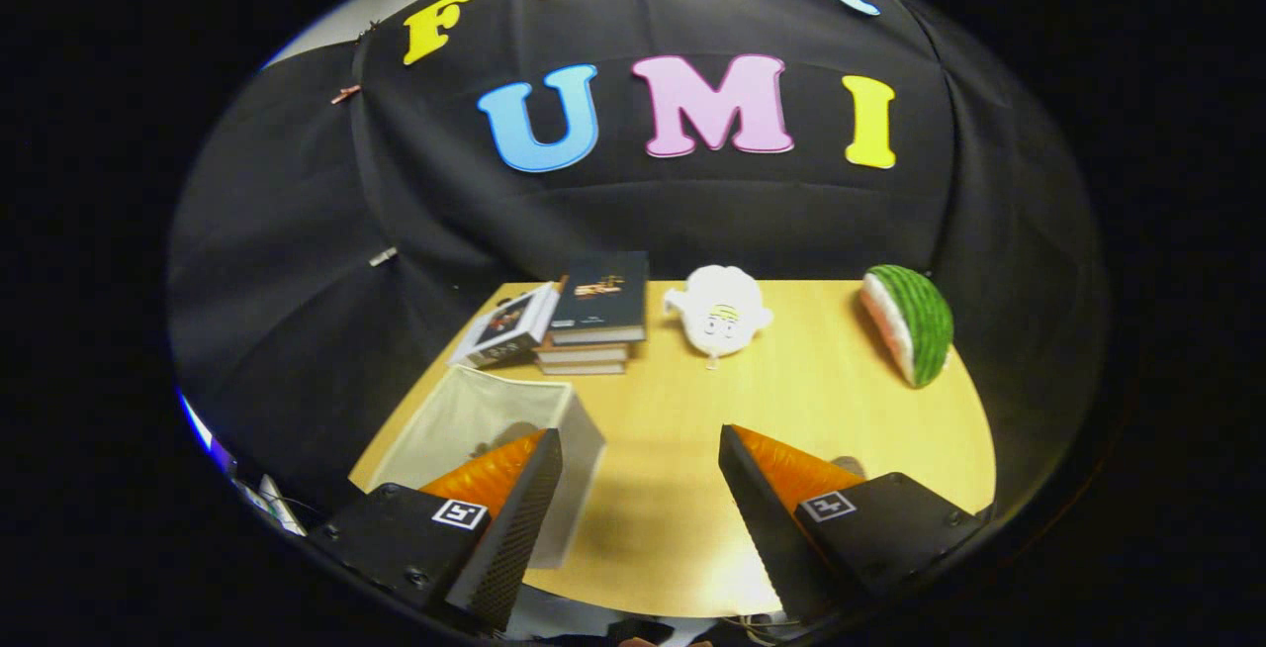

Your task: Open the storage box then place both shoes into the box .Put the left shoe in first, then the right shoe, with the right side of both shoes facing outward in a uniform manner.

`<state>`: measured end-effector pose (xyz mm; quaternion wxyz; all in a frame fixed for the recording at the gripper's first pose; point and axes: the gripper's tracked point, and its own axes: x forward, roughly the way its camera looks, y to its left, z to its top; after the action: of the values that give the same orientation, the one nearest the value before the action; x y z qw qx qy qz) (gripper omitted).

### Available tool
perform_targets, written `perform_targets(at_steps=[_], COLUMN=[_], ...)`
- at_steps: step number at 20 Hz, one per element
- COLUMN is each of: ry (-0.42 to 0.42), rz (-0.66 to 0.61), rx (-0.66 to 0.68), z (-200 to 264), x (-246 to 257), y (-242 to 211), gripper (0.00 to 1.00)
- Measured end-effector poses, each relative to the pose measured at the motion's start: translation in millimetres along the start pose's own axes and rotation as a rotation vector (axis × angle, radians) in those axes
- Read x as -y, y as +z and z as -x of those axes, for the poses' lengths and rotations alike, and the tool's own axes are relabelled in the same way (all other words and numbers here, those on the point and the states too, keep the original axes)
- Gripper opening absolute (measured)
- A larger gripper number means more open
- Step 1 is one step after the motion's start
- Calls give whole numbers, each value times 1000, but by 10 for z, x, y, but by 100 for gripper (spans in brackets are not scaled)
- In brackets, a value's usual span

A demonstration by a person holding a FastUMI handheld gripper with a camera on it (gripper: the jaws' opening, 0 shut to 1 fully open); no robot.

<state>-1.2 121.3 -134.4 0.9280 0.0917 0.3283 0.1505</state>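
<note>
A: How is the gripper (pixel 641 444) seen to be set?

B: Its two fingers are spread wide apart, and nothing is held between them. Bare wooden table (pixel 791 400) is seen in the gap.

A: And where is the storage box (pixel 584 444) found?

B: At the near left corner of the table, partly behind the left finger. It is a pale, translucent bin whose top is seen open. Something dark is glimpsed inside, just above the left fingertip (what it is cannot be told).

A: Which way is its long axis laid?

B: It is run from the near edge of the table away toward the books (pixel 593 316), slightly slanted. Its right wall is faced toward the open middle of the table.

A: What room is left for moving?

B: A broad stretch of bare tabletop is left ahead of the fingers and to the right of the box. The box's left wall is set close to the table's left edge, beyond which black cloth is hung.

A: What is placed along the far edge?

B: A stack of books with one more leaned against it at the left, just beyond the box; a white plush toy (pixel 720 313) near the middle; a watermelon-slice toy (pixel 912 323) well apart at the right, near that edge. All are kept clear of the central space.
</note>
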Motion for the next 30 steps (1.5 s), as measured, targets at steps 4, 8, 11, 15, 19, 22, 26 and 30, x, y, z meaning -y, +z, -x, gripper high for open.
perform_targets(at_steps=[4, 8, 11, 15, 19, 22, 26, 30], ry=[-128, -222, -251, -256, -274, -293, -299, -327], rz=[7, 40, 37, -4, -70, -104, -115, -100], rx=[-62, -172, -263, -365, -416, -432, -416, -398], z=[110, 180, 158, -32, -265, -493, -818, -921], x=[796, 1424, 1709, 1886, 2074, 2168, 2299, 2296], y=[-362, -883, -1307, -1759, -2026, -2118, -2113, -2127], gripper=[99, 98, 99, 93, 81, 76, 60, 22])
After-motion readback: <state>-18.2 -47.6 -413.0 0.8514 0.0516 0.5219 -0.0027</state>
